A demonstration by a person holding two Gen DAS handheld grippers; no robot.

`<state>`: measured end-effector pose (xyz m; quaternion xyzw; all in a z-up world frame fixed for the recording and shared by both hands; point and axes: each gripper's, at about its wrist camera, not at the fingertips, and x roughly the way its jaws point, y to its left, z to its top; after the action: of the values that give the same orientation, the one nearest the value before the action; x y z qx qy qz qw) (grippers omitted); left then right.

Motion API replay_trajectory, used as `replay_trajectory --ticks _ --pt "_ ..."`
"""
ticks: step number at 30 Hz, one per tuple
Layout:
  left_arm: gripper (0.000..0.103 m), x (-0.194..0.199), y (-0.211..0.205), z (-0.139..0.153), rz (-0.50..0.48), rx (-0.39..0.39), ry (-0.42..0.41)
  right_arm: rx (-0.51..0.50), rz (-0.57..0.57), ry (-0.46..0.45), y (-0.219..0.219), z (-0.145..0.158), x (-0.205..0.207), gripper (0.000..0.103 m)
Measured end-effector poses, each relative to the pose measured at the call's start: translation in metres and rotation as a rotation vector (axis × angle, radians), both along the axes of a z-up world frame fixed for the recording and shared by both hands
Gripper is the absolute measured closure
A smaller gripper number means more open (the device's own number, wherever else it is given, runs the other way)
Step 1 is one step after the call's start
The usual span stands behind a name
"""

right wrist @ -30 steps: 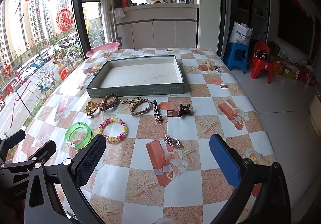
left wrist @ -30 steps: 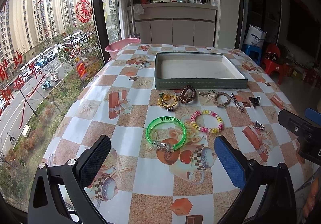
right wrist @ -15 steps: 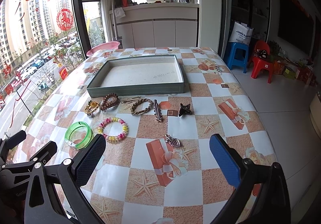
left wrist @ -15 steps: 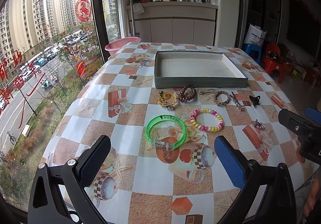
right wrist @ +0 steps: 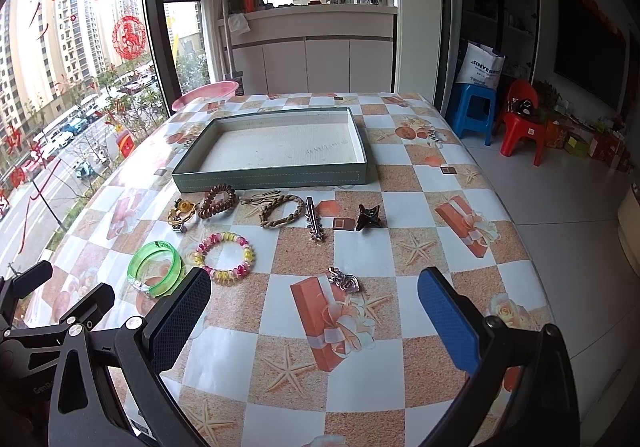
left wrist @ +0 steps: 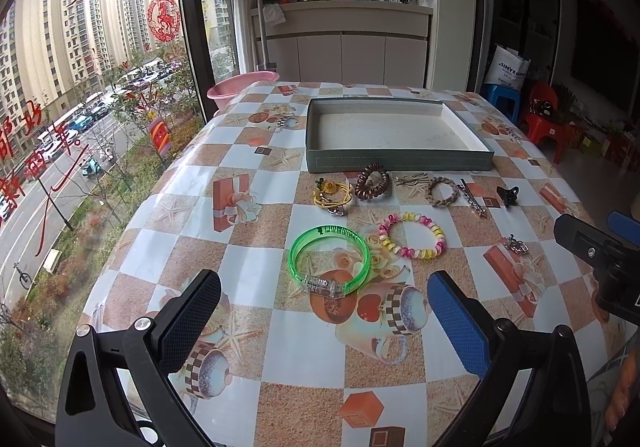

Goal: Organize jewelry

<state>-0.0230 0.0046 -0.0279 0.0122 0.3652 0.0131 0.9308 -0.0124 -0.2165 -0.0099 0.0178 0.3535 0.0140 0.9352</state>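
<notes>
Both my grippers, left gripper and right gripper, gape wide, empty. "SINYE" bag ahead-right; tray print unreadable.

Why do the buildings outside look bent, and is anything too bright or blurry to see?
Left wrist view: the fisheye lens bows the towers at the edge; the sky is washed out; the green bangle and tray are sharp. Right wrist view: same curving at the window, black corners, soft daylight, faint shadows.
</notes>
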Motion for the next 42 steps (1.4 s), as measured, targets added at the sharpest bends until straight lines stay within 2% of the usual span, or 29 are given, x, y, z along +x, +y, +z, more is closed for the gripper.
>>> replay_trajectory --ticks 6,11,19,22,24,26,28,29,30,31,34,37,38,39,40,41,42 --pt "0.000 0.009 0.012 -0.015 0.016 -0.017 0.059 0.003 -0.003 0.054 -0.007 -0.015 0.005 0.000" --pt "0.000 0.023 0.034 -0.034 0.014 -0.090 0.142 0.032 -0.018 0.132 -0.024 -0.033 0.009 0.000" --pt "0.000 0.066 0.058 -0.046 0.020 -0.181 0.206 0.060 -0.033 0.255 -0.042 -0.062 0.031 0.000" --pt "0.004 0.083 0.058 -0.051 -0.009 -0.178 0.238 0.062 -0.021 0.286 -0.042 -0.069 0.043 0.000" --pt "0.006 0.092 0.056 -0.055 -0.023 -0.177 0.253 0.051 -0.010 0.295 -0.040 -0.072 0.052 0.006" --pt "0.014 0.099 0.053 -0.060 -0.041 -0.166 0.273 0.038 0.004 0.300 -0.037 -0.075 0.060 0.012" --pt "0.014 0.103 0.050 -0.064 -0.051 -0.157 0.284 0.020 0.018 0.308 -0.033 -0.079 0.069 0.017" --pt "0.015 0.104 0.047 -0.065 -0.063 -0.157 0.288 0.011 0.029 0.312 -0.030 -0.081 0.074 0.024" --pt "0.020 0.104 0.044 -0.066 -0.077 -0.157 0.292 0.005 0.041 0.319 -0.028 -0.083 0.078 0.030" --pt "0.027 0.105 0.041 -0.067 -0.089 -0.153 0.301 0.000 0.052 0.328 -0.026 -0.086 0.083 0.031" --pt "0.028 0.106 0.031 -0.070 -0.112 -0.122 0.303 -0.039 0.072 0.324 -0.020 -0.089 0.087 0.033" --pt "0.046 0.104 0.022 -0.071 -0.148 -0.109 0.308 -0.049 0.101 0.320 -0.014 -0.088 0.088 0.043" --pt "0.058 0.103 0.019 -0.071 -0.160 -0.103 0.306 -0.051 0.107 0.317 -0.011 -0.088 0.087 0.050" --pt "0.064 0.102 0.017 -0.070 -0.172 -0.098 0.306 -0.049 0.113 0.316 -0.009 -0.087 0.085 0.057" --pt "0.077 0.101 0.015 -0.070 -0.180 -0.099 0.308 -0.047 0.116 0.315 -0.008 -0.087 0.084 0.060" --pt "0.083 0.101 0.014 -0.070 -0.188 -0.109 0.309 -0.042 0.121 0.315 -0.007 -0.086 0.083 0.066" --pt "0.083 0.100 0.014 -0.069 -0.199 -0.124 0.309 -0.039 0.126 0.314 -0.007 -0.086 0.085 0.077"
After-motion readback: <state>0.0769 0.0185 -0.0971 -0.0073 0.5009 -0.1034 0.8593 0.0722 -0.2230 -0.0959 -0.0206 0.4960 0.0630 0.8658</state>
